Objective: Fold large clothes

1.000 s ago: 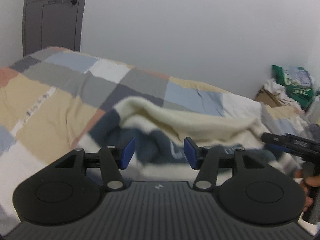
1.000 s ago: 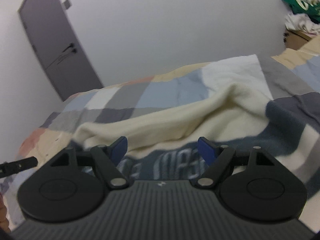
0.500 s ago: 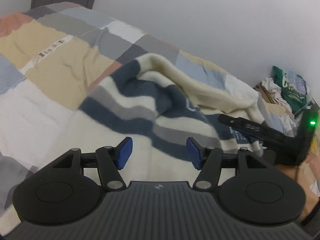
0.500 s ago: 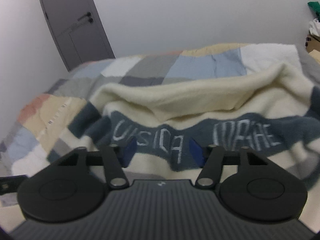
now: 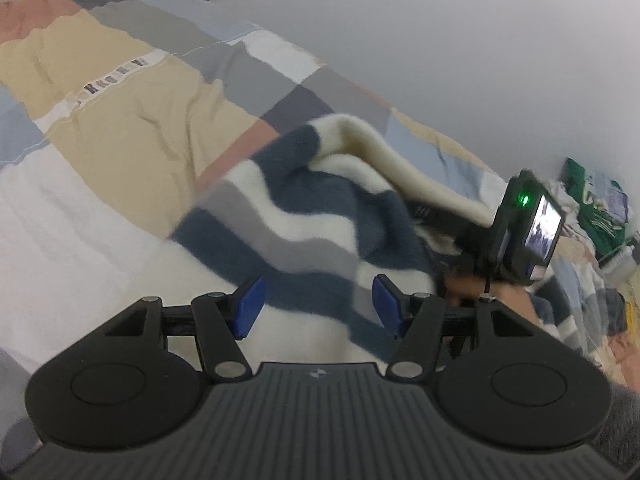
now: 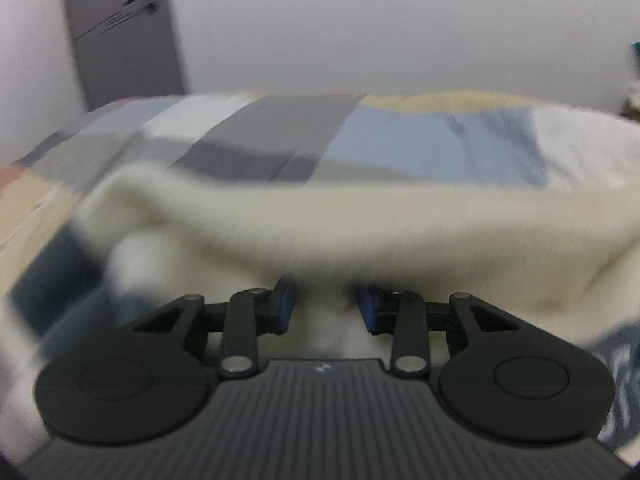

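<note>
No wording could be read anywhere. A white strip on the patchwork bedcover (image 5: 112,76) carried dark lettering too small and blurred to make out. Pale letters on the sweater (image 6: 618,364) were smeared by motion. A green bag (image 5: 592,200) showed only an indistinct pale print.

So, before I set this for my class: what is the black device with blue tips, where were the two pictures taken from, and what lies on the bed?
Each picture comes from a camera mounted on a hand-held gripper that a person carries, no robot. The left hand-held gripper stands open, holding nothing. The right hand-held gripper pushes under a fold of the cream fleece garment with navy and grey stripes; whether it has gripped is unclear. The garment lies rumpled on a patchwork bedspread.
</note>
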